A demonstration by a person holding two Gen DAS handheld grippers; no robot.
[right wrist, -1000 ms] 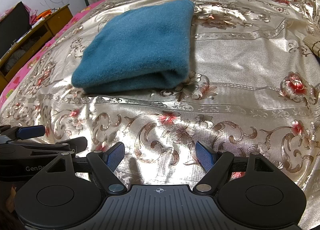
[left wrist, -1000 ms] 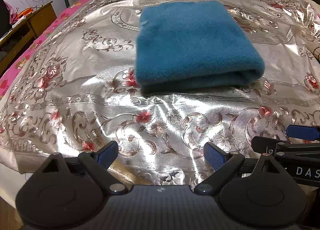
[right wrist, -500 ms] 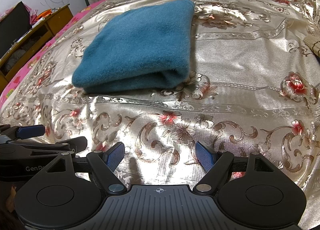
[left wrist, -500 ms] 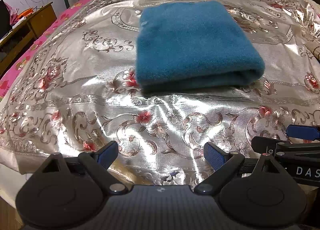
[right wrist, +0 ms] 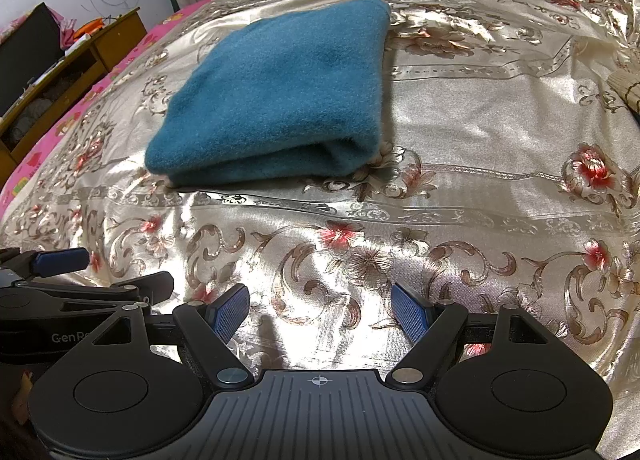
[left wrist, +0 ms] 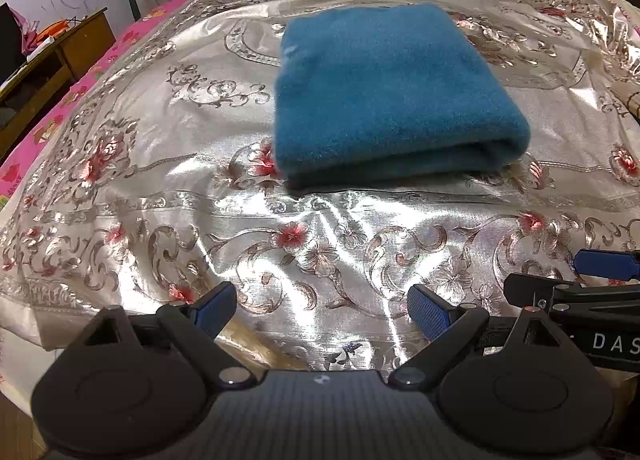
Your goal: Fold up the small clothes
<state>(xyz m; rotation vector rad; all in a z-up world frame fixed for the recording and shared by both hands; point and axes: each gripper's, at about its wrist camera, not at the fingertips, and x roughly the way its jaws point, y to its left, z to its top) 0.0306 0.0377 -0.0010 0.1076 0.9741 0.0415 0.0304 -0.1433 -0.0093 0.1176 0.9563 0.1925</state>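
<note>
- Left wrist view, item: left gripper [left wrist: 322, 306]; blue-padded fingers spread wide apart, nothing between them; poised low over the near edge of the bed, well short of the cloth.
- Left wrist view, item: blue cloth [left wrist: 384, 95]; fleecy teal fabric, folded into a thick rectangle, rounded fold facing the camera, stacked layers showing along the near edge; lying flat on the bedspread, ahead of the gripper and slightly to its right.
- Left wrist view, item: bedspread [left wrist: 168, 163]; glossy cream satin with scroll and red flower pattern; lightly creased in the foreground.
- Left wrist view, item: right gripper [left wrist: 576, 280]; seen side-on at the right edge, just beside the left one; one blue pad and black frame visible.
- Left wrist view, item: wooden desk [left wrist: 60, 59]; far left, beside the bed.
- Right wrist view, item: right gripper [right wrist: 320, 310]; fingers parted wide, grasping nothing; above the satin near the bed's front edge.
- Right wrist view, item: blue cloth [right wrist: 280, 91]; ahead and to the left; folded, resting on the bedspread [right wrist: 480, 119]; apart from both tools.
- Right wrist view, item: left gripper [right wrist: 100, 272]; at the lower left edge, side-on, just beside the right one.
- Right wrist view, item: wooden desk [right wrist: 80, 55]; left of the bed, against a white wall.
</note>
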